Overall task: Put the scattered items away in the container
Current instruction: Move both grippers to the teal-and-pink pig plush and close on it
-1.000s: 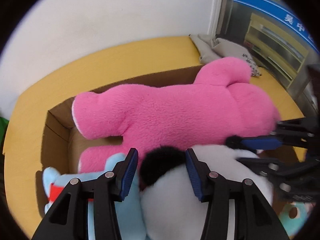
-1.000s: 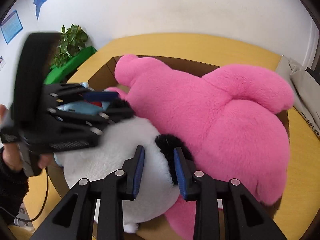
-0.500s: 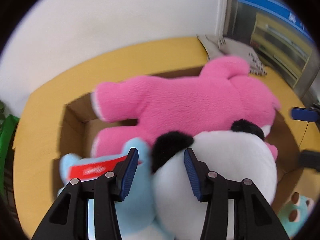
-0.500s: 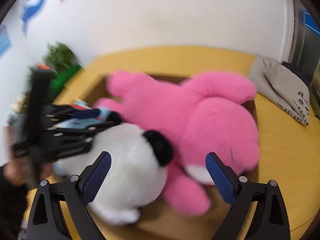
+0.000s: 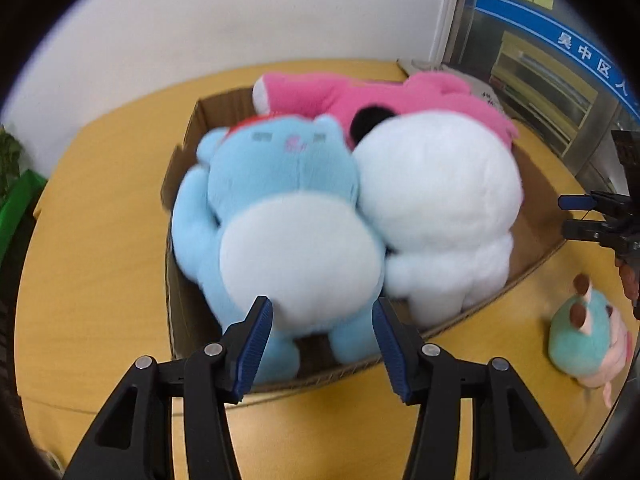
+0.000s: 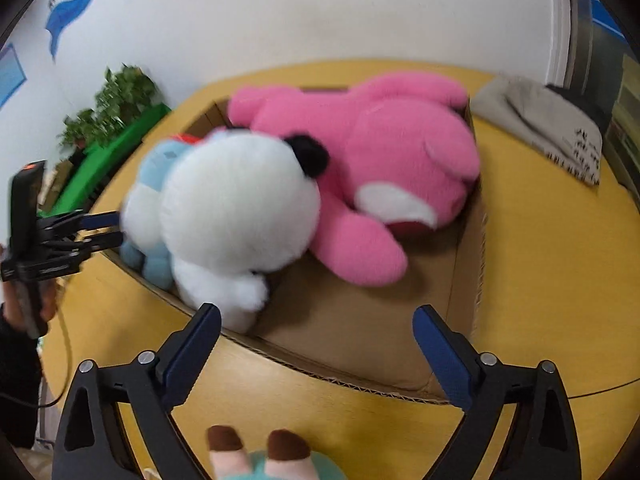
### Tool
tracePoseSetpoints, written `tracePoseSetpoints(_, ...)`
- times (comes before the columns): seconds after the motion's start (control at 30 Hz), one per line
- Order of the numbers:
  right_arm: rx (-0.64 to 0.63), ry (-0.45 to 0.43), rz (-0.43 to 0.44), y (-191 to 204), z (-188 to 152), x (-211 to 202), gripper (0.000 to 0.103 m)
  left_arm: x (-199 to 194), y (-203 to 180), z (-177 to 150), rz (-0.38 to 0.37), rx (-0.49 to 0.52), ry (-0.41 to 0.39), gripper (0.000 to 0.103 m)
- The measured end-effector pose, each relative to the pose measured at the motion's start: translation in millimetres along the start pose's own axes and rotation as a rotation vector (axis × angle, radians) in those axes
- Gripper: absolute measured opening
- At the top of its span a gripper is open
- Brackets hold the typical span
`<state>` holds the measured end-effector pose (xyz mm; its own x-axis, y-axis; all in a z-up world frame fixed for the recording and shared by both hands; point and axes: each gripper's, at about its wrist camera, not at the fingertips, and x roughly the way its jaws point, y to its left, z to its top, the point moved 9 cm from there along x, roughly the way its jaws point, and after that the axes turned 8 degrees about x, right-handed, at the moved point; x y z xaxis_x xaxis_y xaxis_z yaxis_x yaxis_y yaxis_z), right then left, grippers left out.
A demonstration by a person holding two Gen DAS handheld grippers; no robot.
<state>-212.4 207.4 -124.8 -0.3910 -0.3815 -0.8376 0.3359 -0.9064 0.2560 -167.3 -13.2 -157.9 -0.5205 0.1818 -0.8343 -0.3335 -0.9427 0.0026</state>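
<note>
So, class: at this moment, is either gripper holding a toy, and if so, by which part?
Nothing is held. The left gripper and right gripper are both open with empty jaws, short of the cardboard box holding the white plush.

box (image 6: 466, 280): three plush toys (image 6: 236, 216) inside | fourth plush (image 5: 580, 344) outside on table (image 5: 100, 280)

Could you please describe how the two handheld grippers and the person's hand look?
Both the left gripper and right gripper have black skeletal frames with silver rivets and ribbed blue fingers. The hand wears a dark sleeve; a thin black cable trails below.
</note>
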Motion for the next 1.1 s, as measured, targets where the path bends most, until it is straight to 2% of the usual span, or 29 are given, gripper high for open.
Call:
tracePoseSetpoints(0.07,0.019,0.054,-0.027,-6.2,-11.4,17.0,0.095,1.5,3.8,-12.2,-0.020,-0.028,0.006,0.052)
tracePoseSetpoints(0.17,0.068,0.067,-0.004,-10.2,-20.2,18.1,0.094,-1.5,5.1,-16.4,-0.035,-0.054,-0.003,0.052)
tracePoseSetpoints(0.33,0.054,0.078,-0.018,-8.4,-33.4,5.8,0.095,-6.5,3.1,-22.8,-0.030,-0.053,-0.004,0.052)
tracePoseSetpoints(0.43,0.019,-0.003,-0.038,-4.1,-34.9,-26.6,0.096,-16.1,1.7,-20.2,0.007,-0.051,-0.010,0.052)
tracePoseSetpoints(0.53,-0.043,-0.121,0.024,9.7,-50.2,-89.6,0.103,-40.8,-14.9,-17.2,0.006,-0.012,-0.052,0.054)
tracePoseSetpoints(0.6,-0.100,-0.171,0.048,16.1,-70.6,-127.2,0.103,-55.5,-28.6,-16.7,-0.007,0.009,-0.078,0.066)
tracePoseSetpoints(0.7,-0.187,-0.147,0.042,14.0,-122.6,-148.0,0.103,-68.5,-48.2,-17.1,-0.055,0.012,-0.106,0.067)
tracePoseSetpoints(0.8,-0.216,-0.075,-0.031,-2.4,-166.0,-135.9,0.103,-68.6,-69.3,-17.5,-0.115,-0.011,-0.105,0.067)
tracePoseSetpoints(0.9,-0.155,0.000,-0.044,-13.5,-201.5,-107.3,0.102,-60.4,-100.7,-22.1,-0.198,-0.024,-0.090,0.067)
tracePoseSetpoints(0.97,-0.121,0.005,-0.092,-17.2,-212.8,-93.2,0.094,-51.7,-124.3,-26.5,-0.250,-0.031,-0.065,0.067)
tracePoseSetpoints(1.0,-0.093,-0.007,-0.116,-17.7,-215.5,-89.4,0.087,-47.6,-135.4,-29.0,-0.268,-0.027,-0.053,0.067)
tracePoseSetpoints(1.03,-0.063,-0.023,-0.140,-18.1,-217.7,-86.5,0.086,-42.3,-145.8,-30.6,-0.286,-0.024,-0.043,0.067)
tracePoseSetpoints(1.1,-0.007,-0.056,-0.131,-14.5,-218.3,-87.1,0.083,-28.7,-166.8,-33.1,-0.335,-0.026,-0.017,0.067)
